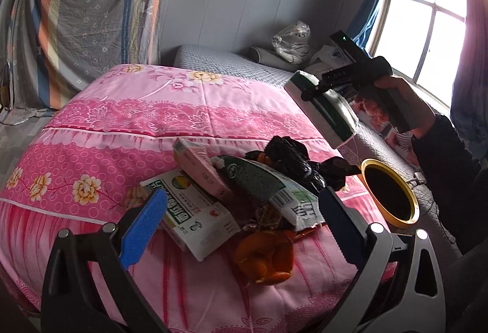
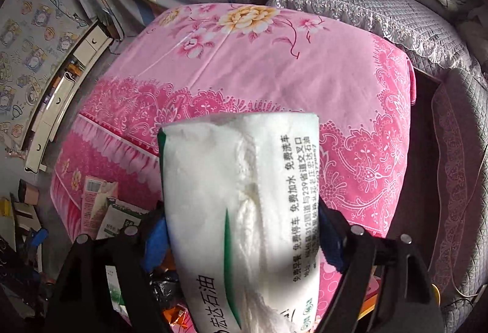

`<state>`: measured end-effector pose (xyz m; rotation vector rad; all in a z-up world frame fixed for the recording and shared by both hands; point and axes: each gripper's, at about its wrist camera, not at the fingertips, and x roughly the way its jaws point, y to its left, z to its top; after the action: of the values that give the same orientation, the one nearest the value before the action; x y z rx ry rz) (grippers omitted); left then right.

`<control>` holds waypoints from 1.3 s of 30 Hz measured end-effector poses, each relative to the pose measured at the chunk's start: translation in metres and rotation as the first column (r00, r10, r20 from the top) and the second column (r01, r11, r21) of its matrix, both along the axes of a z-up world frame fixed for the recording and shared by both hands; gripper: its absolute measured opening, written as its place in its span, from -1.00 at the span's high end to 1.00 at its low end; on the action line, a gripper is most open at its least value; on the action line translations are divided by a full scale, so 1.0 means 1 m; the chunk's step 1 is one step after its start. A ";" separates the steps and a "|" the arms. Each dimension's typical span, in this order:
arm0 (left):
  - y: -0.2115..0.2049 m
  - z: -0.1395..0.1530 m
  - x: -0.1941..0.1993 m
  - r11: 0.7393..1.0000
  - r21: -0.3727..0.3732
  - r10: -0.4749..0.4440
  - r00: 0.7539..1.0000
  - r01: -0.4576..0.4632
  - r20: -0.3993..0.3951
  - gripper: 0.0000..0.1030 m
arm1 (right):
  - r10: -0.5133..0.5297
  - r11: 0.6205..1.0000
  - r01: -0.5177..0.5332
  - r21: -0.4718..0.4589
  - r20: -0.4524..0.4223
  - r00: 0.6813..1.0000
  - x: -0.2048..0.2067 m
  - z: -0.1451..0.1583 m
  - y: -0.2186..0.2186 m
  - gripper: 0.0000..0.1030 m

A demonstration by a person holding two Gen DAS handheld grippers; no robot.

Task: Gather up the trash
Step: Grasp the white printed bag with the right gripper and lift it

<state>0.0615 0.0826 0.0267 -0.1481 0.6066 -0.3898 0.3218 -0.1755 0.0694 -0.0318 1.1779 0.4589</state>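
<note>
A pile of trash lies on the pink flowered quilt (image 1: 122, 134): a green-and-white box (image 1: 195, 217), a pink carton (image 1: 201, 168), a green-and-white pouch (image 1: 268, 189), a crumpled black bag (image 1: 292, 159) and orange peel (image 1: 265, 259). My left gripper (image 1: 244, 195) hovers open just above the pile, nothing between its blue pads. My right gripper (image 2: 244, 238) is shut on a white-and-green tissue pack (image 2: 244, 195). In the left wrist view a hand holds that gripper (image 1: 308, 93) and the tissue pack (image 1: 323, 110) in the air above a dark bin with a gold rim (image 1: 399, 222).
A grey quilted bed (image 1: 228, 64) with a pillow and a white plastic bag (image 1: 292, 40) stands behind the quilt. A bright window (image 1: 427, 21) is at the right. A striped cloth (image 1: 91, 12) hangs at the back left. A dark sleeve (image 1: 451, 168) reaches in from the right.
</note>
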 end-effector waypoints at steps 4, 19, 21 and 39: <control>-0.020 -0.005 0.000 0.999 0.015 -0.051 0.998 0.051 -0.028 -0.84 | 0.001 0.997 -0.004 0.083 0.037 0.999 -0.038 0.018 -0.012 -0.49; -0.044 -0.017 0.024 0.988 -0.068 -0.151 0.975 0.142 -0.165 -0.84 | 0.010 0.973 -0.033 0.229 0.103 0.995 -0.118 0.024 -0.042 -0.50; -0.036 -0.017 0.024 0.993 -0.038 -0.114 0.980 0.110 -0.165 -0.84 | 0.012 0.971 -0.039 0.234 0.115 0.993 -0.124 0.026 -0.044 -0.50; 0.041 -0.030 0.163 0.990 -0.137 -0.044 0.895 -0.019 -0.444 -0.82 | 0.027 0.962 -0.058 0.267 0.121 0.992 -0.134 0.022 -0.041 -0.50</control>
<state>0.2250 0.1232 -0.0038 -0.3737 1.0374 -0.4133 0.1880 -0.2162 0.0917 0.1502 0.9932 0.6446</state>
